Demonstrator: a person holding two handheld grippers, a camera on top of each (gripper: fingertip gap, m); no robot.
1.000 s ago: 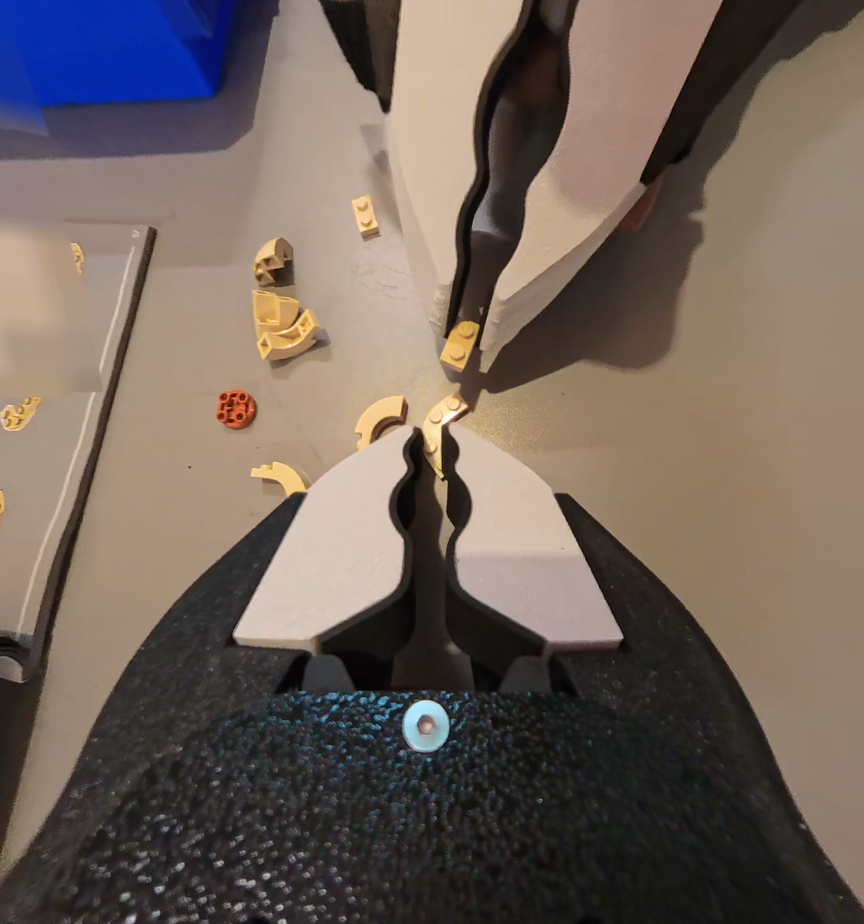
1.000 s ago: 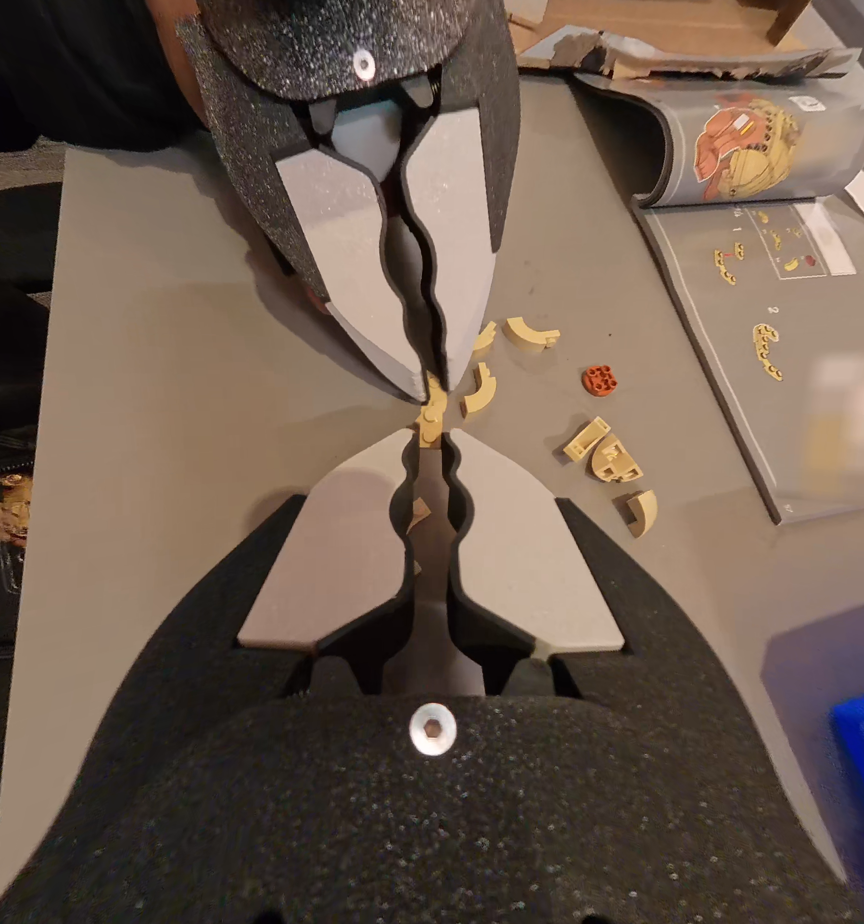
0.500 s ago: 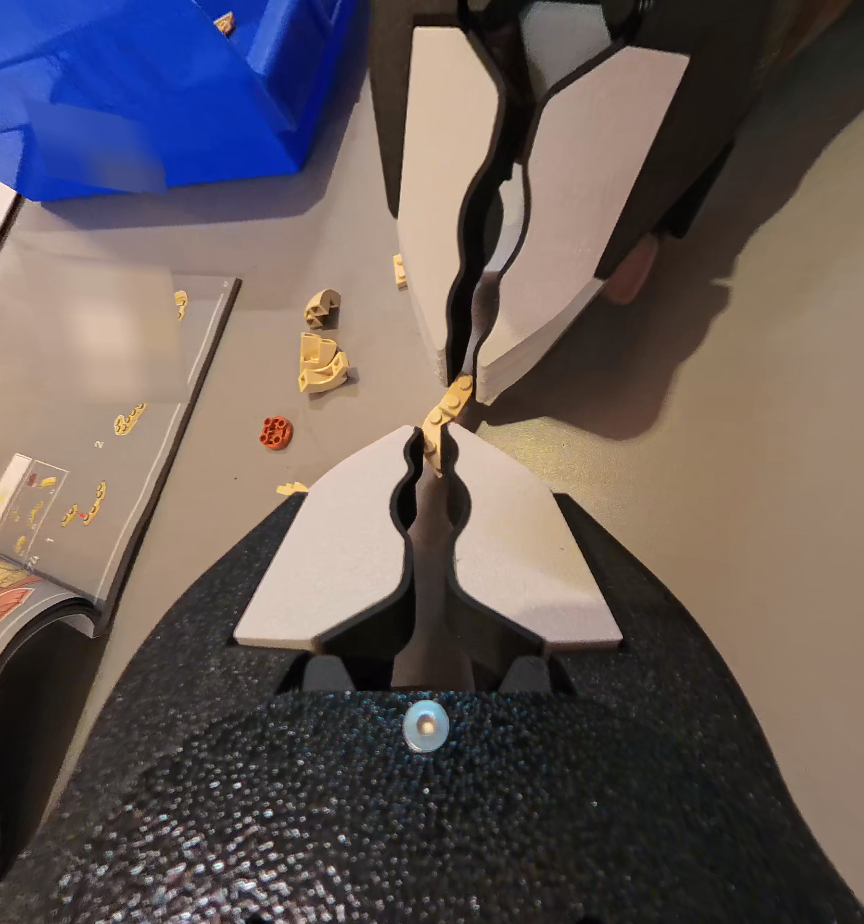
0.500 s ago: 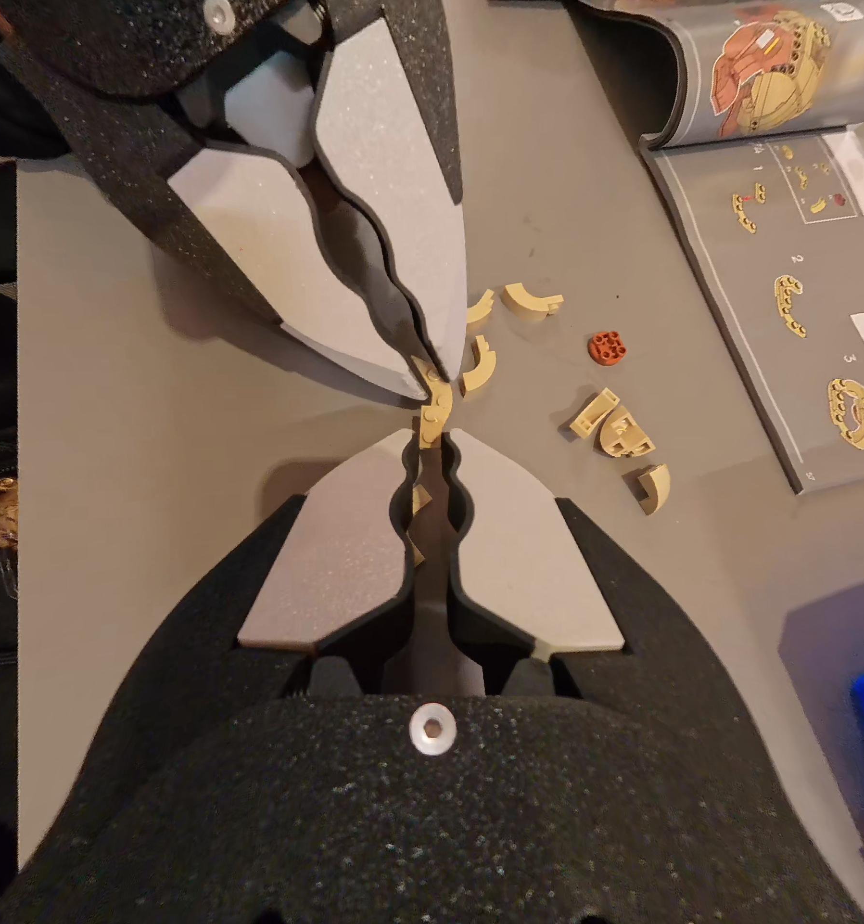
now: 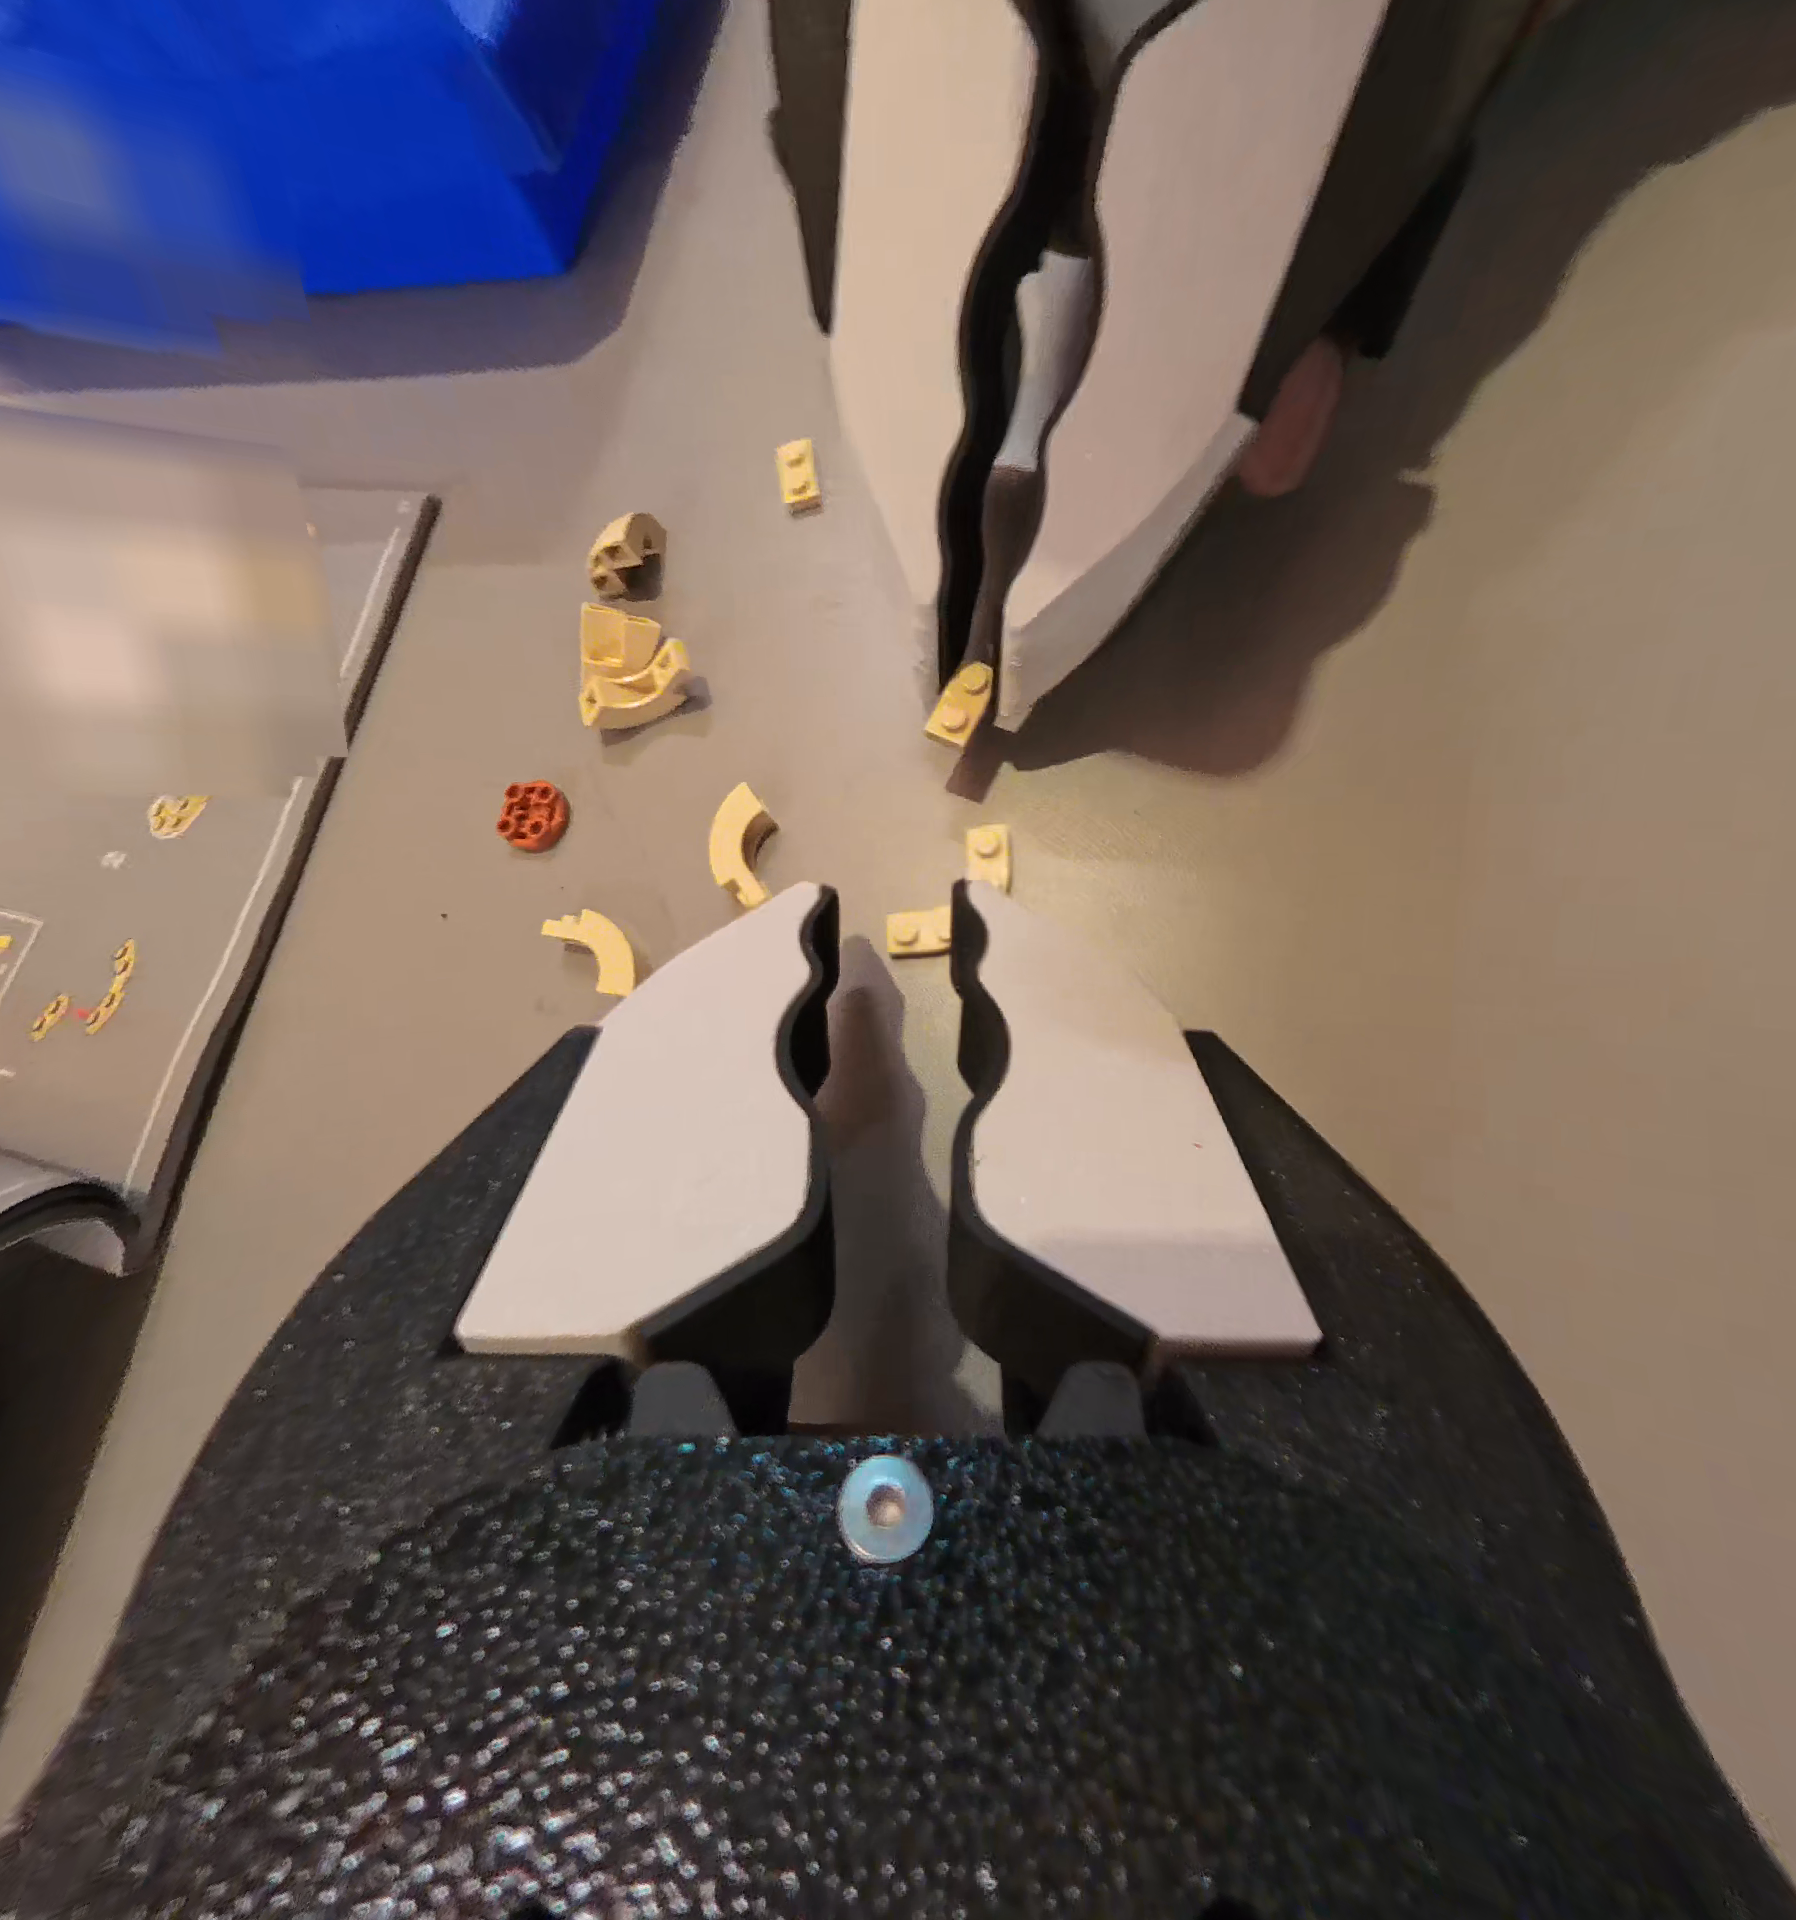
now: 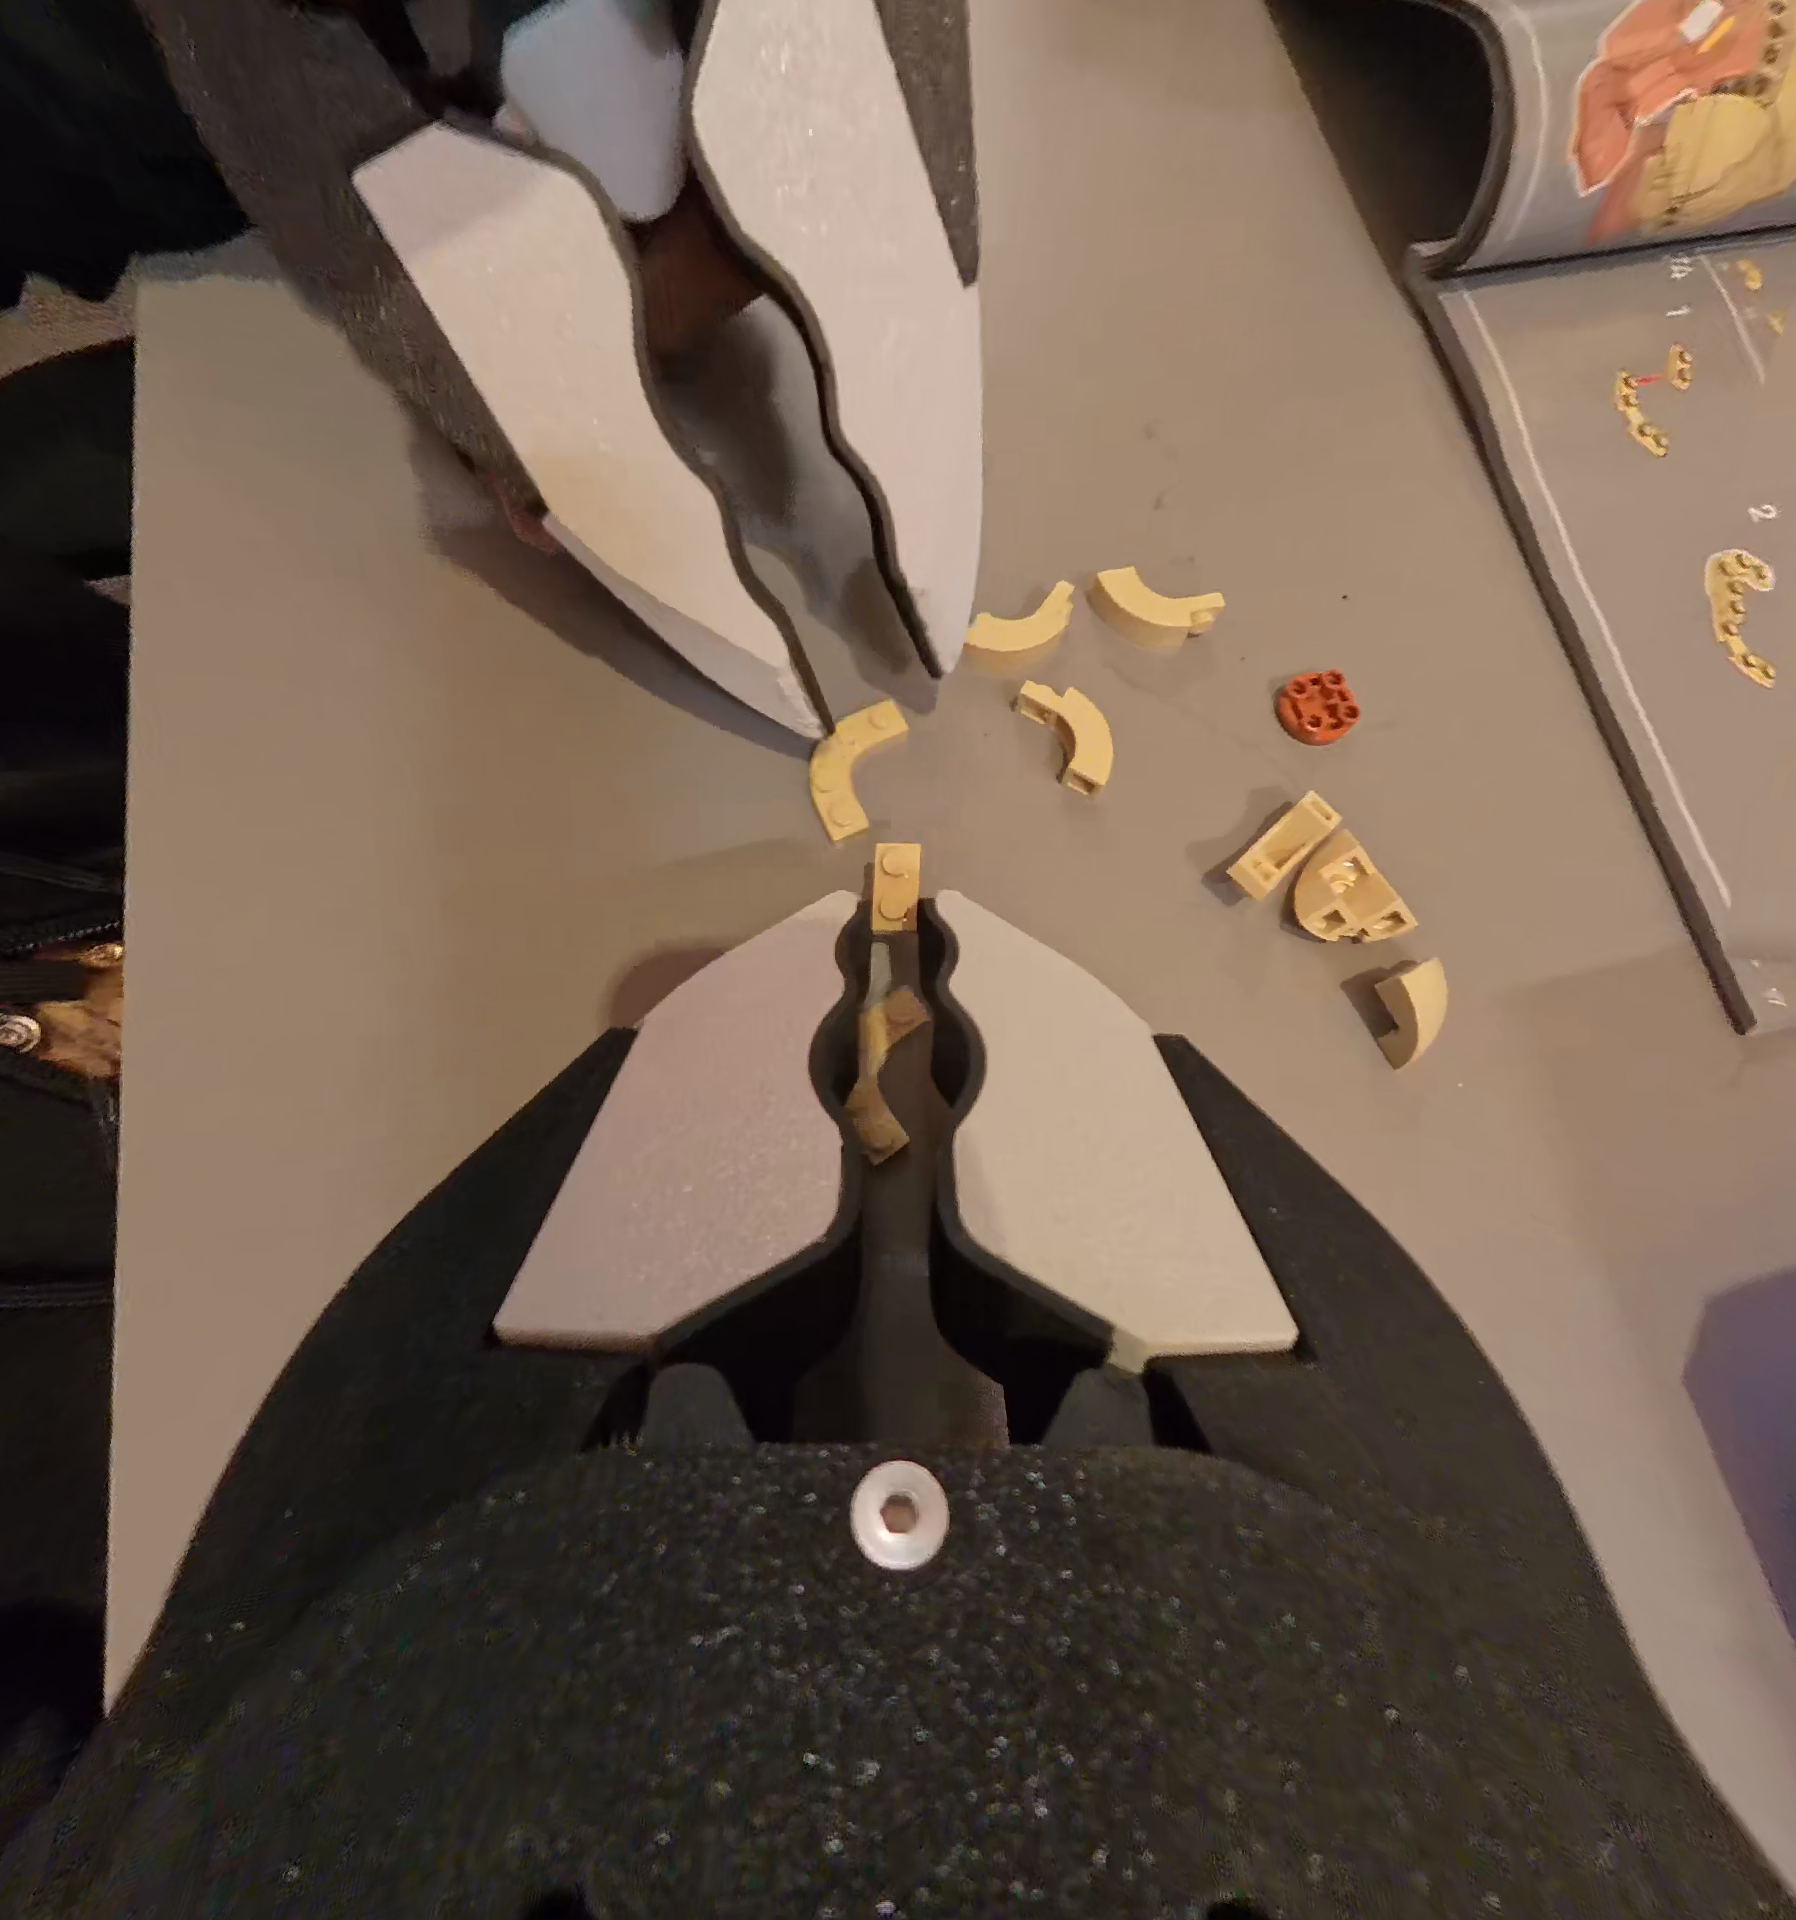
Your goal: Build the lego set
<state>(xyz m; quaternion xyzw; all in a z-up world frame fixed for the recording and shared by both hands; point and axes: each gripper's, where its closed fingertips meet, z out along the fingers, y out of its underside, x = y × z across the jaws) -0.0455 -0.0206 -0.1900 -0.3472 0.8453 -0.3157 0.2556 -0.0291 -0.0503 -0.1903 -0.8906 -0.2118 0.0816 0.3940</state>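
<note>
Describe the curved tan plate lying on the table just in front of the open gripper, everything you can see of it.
The curved tan plate is a thin, flat quarter-arc of what looks like glossy plastic, with round studs along its top face. It lies studs up on the grey table. One end sits right at a fingertip of the left gripper, whose fingers stand apart and hold nothing. Its other end points toward the small tan two-stud plate pinched in the right gripper, without touching it.

My grippers have a rough, speckled black plastic body [image 6: 873, 1714] and matt grey fingers [image 6: 696, 1132]. The tan plate [image 6: 895, 883] and red round brick [image 6: 1318, 707] are smooth plastic. The tabletop [image 6: 354, 935] is matt grey; the booklet [image 6: 1652, 520] near its right edge is glossy paper.
</note>
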